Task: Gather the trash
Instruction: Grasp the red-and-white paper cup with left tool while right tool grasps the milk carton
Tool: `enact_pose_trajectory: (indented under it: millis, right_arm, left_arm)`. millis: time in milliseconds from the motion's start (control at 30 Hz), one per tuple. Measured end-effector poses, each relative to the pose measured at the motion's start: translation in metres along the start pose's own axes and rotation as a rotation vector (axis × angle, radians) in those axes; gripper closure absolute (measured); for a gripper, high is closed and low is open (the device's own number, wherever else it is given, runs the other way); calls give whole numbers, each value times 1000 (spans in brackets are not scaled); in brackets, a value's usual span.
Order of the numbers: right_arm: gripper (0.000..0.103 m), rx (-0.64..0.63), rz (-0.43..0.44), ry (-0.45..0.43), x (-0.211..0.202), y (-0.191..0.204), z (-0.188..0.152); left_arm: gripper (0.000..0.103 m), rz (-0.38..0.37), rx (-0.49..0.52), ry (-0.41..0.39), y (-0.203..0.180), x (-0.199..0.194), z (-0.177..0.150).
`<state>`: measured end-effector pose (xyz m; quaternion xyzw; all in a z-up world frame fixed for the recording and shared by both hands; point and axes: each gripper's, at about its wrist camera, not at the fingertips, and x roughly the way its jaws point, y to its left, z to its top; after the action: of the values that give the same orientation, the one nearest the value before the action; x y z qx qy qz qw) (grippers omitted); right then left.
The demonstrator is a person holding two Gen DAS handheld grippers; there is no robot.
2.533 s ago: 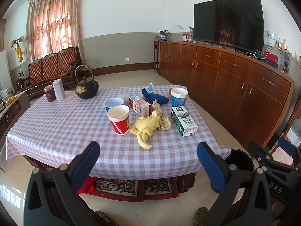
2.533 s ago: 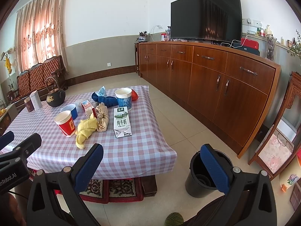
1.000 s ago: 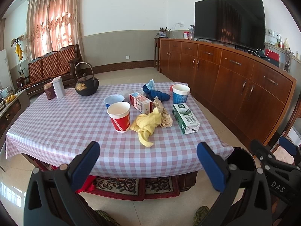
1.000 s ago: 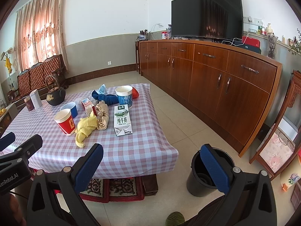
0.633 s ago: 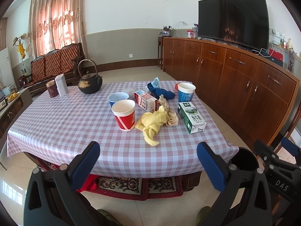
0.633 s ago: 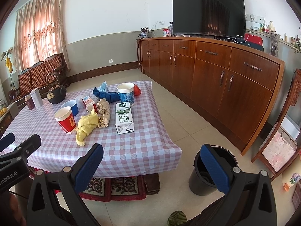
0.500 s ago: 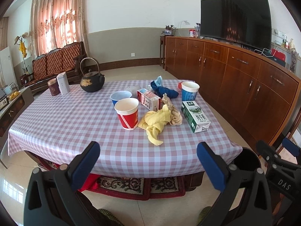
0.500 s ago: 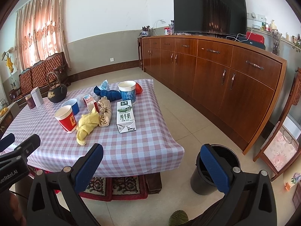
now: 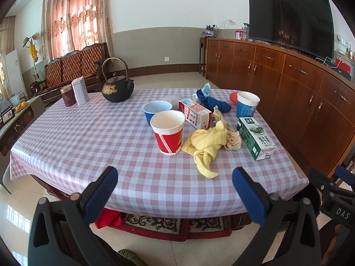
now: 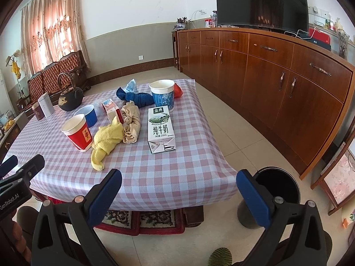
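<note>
I hold both tools short of the near edge of the table [image 9: 93,137]. The left gripper [image 9: 175,185] stands wide and empty. The right gripper [image 10: 178,187] also stands wide and empty.

**Trash on the table**
- Red paper cup [image 9: 168,134]: upright, empty as far as I can see. I judge it light and easy to crush; I would take it by the rim wall with gentle pressure.
- Yellow cloth [image 9: 205,146]: soft and limp, crumpled just beside the red cup. A pinch at its raised middle should lift it whole, though the tail may drag.
- Beige cloth [image 10: 132,125]: bunched and touching the yellow one.
- Milk carton [image 10: 160,127]: lying flat on the right side of the table. Stiff card; I cannot tell if it holds liquid. I would grip it across the narrow sides.
- Blue paper cup [image 10: 163,95]: upright at the far right, with a dark blue cloth [image 10: 137,97] beside it.
- Small red-and-white carton [image 9: 195,113] and a low blue cup [image 9: 156,110]: behind the red cup.

**Surface and room**
The checked tablecloth looks glossy, so light items may slide when nudged. A black bin [image 10: 276,190] stands open on the tiled floor just off the table's near right corner. A black kettle [image 9: 117,88] and two tins sit at the far left, well apart from the trash. A wooden sideboard [image 10: 277,75] runs along the right wall.
</note>
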<state>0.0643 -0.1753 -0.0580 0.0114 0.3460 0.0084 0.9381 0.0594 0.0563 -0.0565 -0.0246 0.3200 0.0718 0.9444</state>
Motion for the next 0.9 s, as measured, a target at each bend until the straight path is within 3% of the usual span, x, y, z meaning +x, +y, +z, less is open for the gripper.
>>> enact_pose_trajectory:
  millis: [900]
  right_arm:
    - [0, -29, -11, 133, 163, 25, 64]
  left_arm:
    - [0, 8, -21, 83, 13, 135, 32]
